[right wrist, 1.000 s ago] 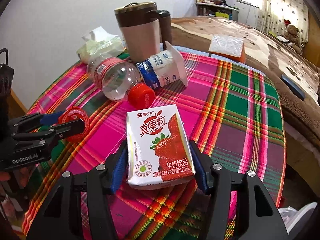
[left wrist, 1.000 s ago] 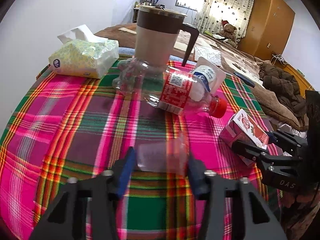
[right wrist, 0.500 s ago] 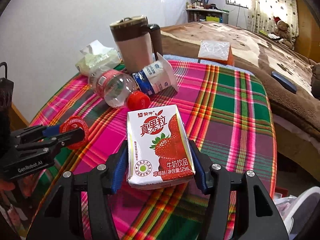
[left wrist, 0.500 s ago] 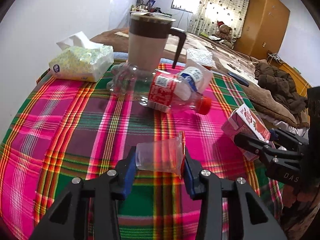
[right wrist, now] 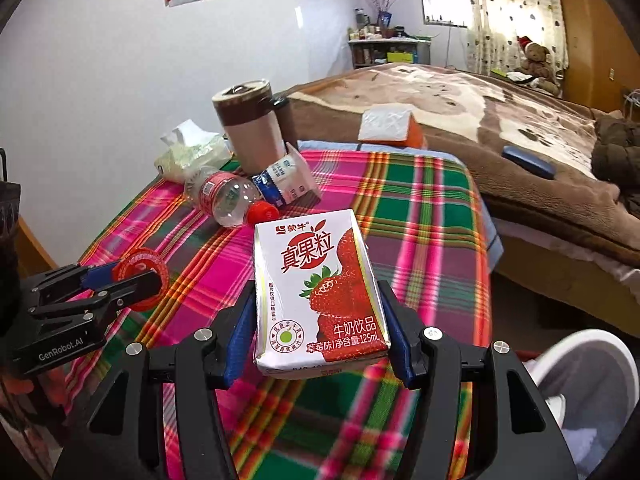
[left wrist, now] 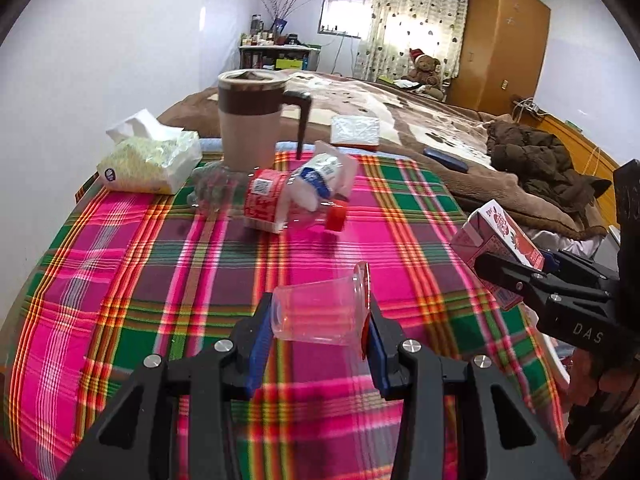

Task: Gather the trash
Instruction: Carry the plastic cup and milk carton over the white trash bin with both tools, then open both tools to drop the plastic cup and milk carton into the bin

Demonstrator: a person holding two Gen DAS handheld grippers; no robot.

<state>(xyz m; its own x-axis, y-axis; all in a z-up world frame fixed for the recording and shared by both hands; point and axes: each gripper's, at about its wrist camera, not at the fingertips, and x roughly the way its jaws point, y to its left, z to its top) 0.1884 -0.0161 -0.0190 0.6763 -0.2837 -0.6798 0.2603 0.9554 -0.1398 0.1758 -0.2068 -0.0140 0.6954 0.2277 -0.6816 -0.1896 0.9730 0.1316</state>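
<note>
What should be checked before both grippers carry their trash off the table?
1. Left gripper clamps the clear plastic cup lying sideways between its jaws: ok.
2. Right gripper clamps the strawberry milk carton: ok.
3. Both items lifted off the plaid tablecloth: ok.
4. Grippers apart from each other: ok.
5. Trash bin located: cannot tell.
6. Table cleared: not ok; plastic bottle and milk pouch remain by the mug.

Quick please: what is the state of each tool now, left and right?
Left tool: closed on the clear plastic cup.
Right tool: closed on the strawberry milk carton.
</note>
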